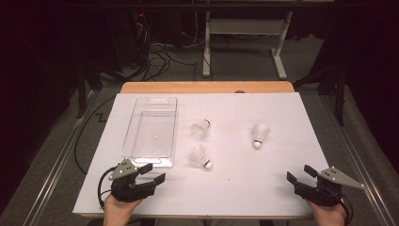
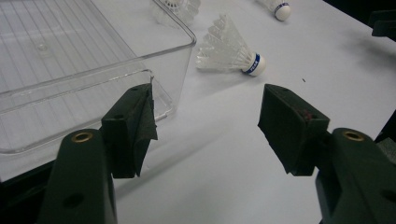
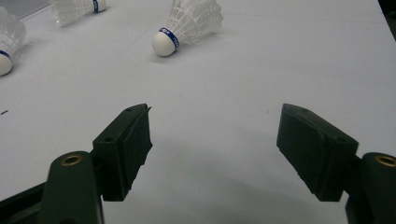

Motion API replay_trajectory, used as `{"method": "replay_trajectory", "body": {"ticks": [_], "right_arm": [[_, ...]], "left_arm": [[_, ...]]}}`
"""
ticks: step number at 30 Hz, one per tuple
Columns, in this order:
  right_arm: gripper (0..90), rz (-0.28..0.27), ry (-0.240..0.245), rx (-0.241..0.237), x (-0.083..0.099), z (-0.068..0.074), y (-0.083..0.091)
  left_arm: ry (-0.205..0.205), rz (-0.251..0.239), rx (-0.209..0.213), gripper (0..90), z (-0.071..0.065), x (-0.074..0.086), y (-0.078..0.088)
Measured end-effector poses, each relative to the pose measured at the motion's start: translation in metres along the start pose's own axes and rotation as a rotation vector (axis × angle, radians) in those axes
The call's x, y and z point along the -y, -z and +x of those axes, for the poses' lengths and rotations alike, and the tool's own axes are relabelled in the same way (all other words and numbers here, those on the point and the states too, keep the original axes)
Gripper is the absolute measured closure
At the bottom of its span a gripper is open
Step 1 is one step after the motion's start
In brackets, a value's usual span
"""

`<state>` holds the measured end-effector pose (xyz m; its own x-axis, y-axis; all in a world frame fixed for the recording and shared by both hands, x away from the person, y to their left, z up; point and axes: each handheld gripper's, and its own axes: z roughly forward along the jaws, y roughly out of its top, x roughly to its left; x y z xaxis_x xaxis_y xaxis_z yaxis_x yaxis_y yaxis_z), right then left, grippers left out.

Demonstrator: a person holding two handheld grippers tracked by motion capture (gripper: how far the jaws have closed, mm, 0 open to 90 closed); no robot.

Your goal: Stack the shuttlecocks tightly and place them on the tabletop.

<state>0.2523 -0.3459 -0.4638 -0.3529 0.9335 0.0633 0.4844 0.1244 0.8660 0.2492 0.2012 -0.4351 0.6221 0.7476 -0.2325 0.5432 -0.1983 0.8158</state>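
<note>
Three white feathered shuttlecocks lie on the white table. One [image 1: 201, 128] is just right of the tray, one [image 1: 200, 156] is nearer me, and one [image 1: 259, 134] lies to the right. A clear plastic tray [image 1: 127, 141] stands empty at the left. My left gripper [image 1: 154, 173] rests at the tray's near corner, open, with nothing between its jaws. The left gripper view shows the left gripper [image 2: 208, 100] aimed past the tray's corner [image 2: 182, 44] toward the near shuttlecock [image 2: 229, 49]. At the front right my right gripper [image 1: 300, 173] is open and empty. The right gripper [image 3: 215, 116] faces the right shuttlecock [image 3: 189, 23].
The white sheet covers a wooden table whose far edge [image 1: 207, 87] shows bare. Beyond it, cables [image 1: 155, 56] lie on the grey floor beside a white desk frame [image 1: 244, 33]. Metal rails [image 1: 56, 160] run along both sides of the table.
</note>
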Motion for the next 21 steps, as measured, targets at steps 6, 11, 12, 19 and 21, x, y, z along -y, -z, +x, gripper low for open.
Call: {"method": "replay_trajectory", "body": {"ticks": [6,11,12,19,21], "right_arm": [[26.6,0.002,0.004,-0.003,0.0,0.001,0.0],[26.7,0.002,0.003,-0.003,0.0,0.001,0.0],[26.7,0.002,0.003,-0.003,0.0,0.001,0.0],[26.7,0.001,0.004,-0.001,0.0,0.001,0.0],[26.7,0.0,0.004,-0.001,0.0,0.001,0.0]], "left_arm": [[0.012,0.0,0.009,37.0,0.0,-0.004,-0.001],[0.008,0.001,0.005,37.0,-0.002,-0.008,-0.005],[0.006,0.003,0.005,37.0,-0.002,-0.009,-0.005],[-0.006,0.014,0.012,37.2,-0.006,-0.017,-0.011],[-0.004,0.01,0.012,36.6,-0.006,-0.018,-0.012]]}}
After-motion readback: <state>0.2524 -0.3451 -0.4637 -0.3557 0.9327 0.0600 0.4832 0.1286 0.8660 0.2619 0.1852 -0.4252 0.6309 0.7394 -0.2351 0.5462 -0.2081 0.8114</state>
